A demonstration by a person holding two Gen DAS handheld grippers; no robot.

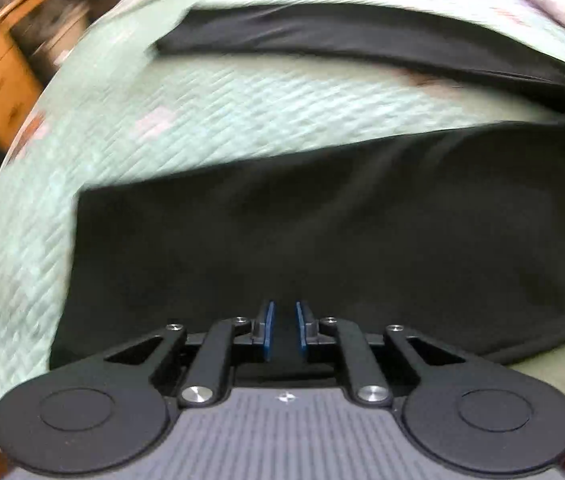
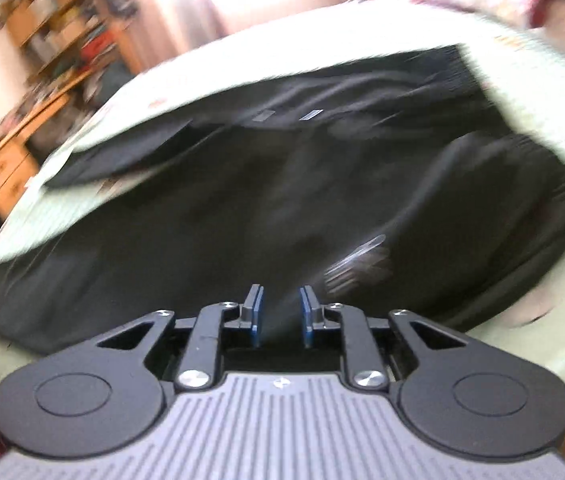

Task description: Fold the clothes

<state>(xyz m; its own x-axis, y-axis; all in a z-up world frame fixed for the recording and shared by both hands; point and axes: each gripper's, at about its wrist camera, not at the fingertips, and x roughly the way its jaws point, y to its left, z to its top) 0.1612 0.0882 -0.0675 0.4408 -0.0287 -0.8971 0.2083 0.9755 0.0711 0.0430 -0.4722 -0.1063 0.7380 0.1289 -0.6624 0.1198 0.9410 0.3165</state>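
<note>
I see the black garment (image 2: 282, 184) spread on the bed (image 1: 186, 112), long axis running nine to three. My left gripper (image 1: 283, 330) and right gripper (image 2: 280, 316) hang slightly parted, empty, fabric at twelve o'clock.

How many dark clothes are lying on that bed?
1, as far as the blur shows: a black garment spread across the pale green bedspread. Others may be hidden.

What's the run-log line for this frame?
task: fold clothes | black garment spread on pale green bedspread | left gripper open, empty | right gripper open, empty
</note>
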